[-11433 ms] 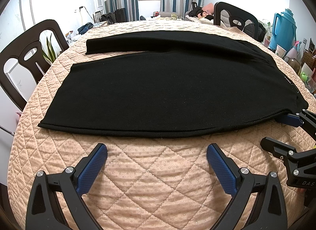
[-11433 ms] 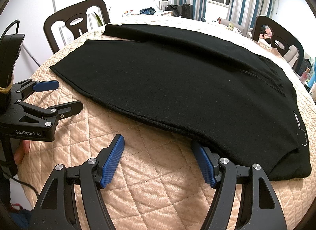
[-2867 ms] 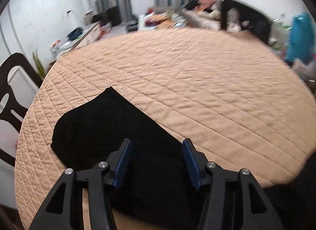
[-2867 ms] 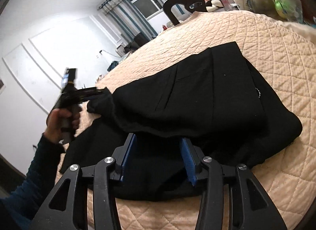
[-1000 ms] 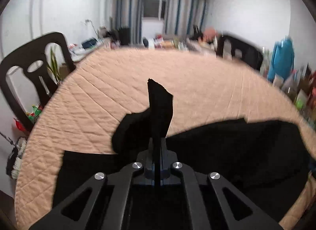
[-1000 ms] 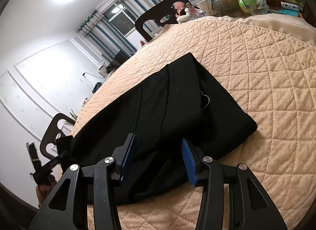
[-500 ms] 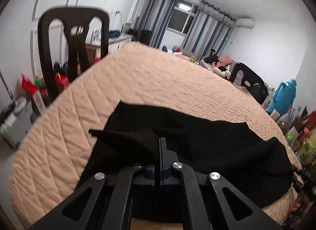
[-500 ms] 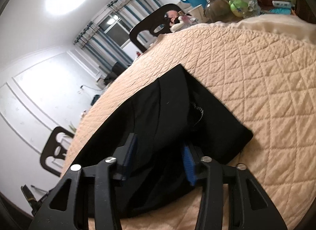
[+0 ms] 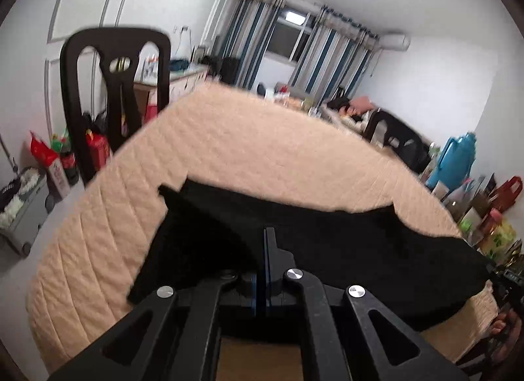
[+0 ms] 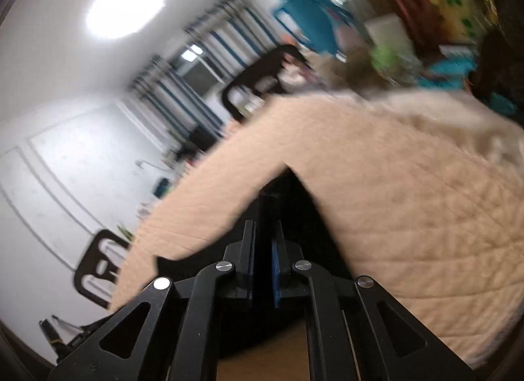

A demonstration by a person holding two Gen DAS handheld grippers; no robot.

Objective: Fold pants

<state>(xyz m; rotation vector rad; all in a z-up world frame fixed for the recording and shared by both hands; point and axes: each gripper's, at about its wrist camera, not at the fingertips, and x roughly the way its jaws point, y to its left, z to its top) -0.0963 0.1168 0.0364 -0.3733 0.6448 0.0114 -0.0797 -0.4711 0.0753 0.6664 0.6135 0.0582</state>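
From my left gripper (image 9: 266, 250) I get the wide, fairly sharp look: the black pants (image 9: 344, 250) spread across the near part of the round table under its peach quilted cover (image 9: 262, 148), a black chair (image 9: 114, 86) standing at the far left and a teal thermos (image 9: 457, 158) off to the right among bottles. My right gripper (image 10: 262, 243) sees none of that spread; its picture is tilted and smeared, showing only a dark wedge of the pants (image 10: 288, 191) running out from between its fingers, the cover (image 10: 409, 201) to the right, and another dark chair (image 10: 262, 73) far off.

My left fingers are pressed flat together with a fold of the pants caught between them. My right fingers stand close with only a thin gap, black cloth filling it, so they grip the pants too.

The pants lie bunched and doubled, with a pointed corner toward the far left and uneven, rumpled edges.
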